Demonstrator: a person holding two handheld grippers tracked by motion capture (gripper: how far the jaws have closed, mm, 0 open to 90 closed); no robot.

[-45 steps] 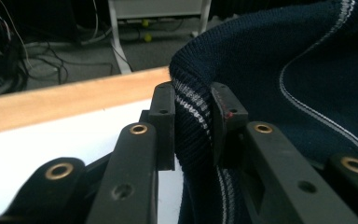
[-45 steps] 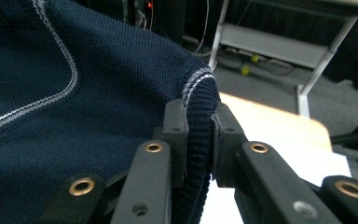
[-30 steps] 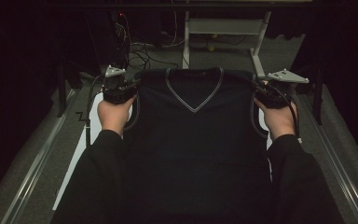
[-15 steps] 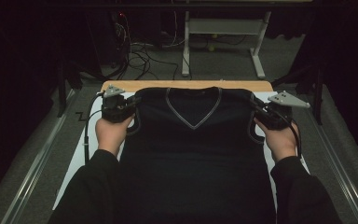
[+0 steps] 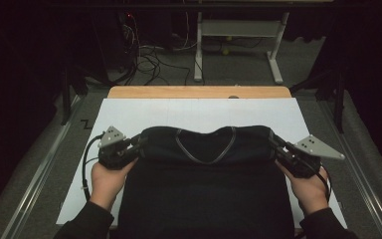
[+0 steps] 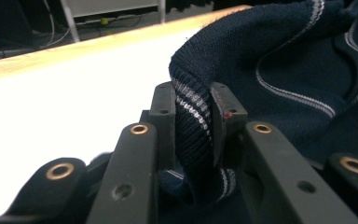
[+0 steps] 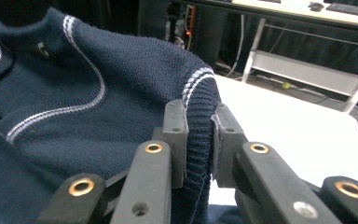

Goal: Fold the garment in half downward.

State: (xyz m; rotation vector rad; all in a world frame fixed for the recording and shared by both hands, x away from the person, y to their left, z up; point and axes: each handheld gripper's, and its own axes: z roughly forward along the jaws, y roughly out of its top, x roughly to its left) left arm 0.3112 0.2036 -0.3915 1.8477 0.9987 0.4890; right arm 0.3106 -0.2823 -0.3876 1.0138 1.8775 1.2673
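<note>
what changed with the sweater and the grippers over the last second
Both hands pulled the shoulders of the navy sweater back toward the person, folding its top edge over the body and baring more of the white table cover. The left gripper and right gripper stayed clamped on the striped armhole ribbing.

Ahead of my two grippers, the white table top (image 5: 194, 113) lies bare across the upper middle of the high view, open room up to the wooden edge strip (image 5: 199, 92) at the far side. The navy V-neck sweater vest (image 5: 204, 184) covers the lower centre, stretched between my left gripper (image 5: 138, 143) and my right gripper (image 5: 274, 144), so nothing passes straight between them. Bare white strips run down the lower left and lower right beside my hands. Metal rails (image 5: 40, 174) border the table on both sides.
</note>
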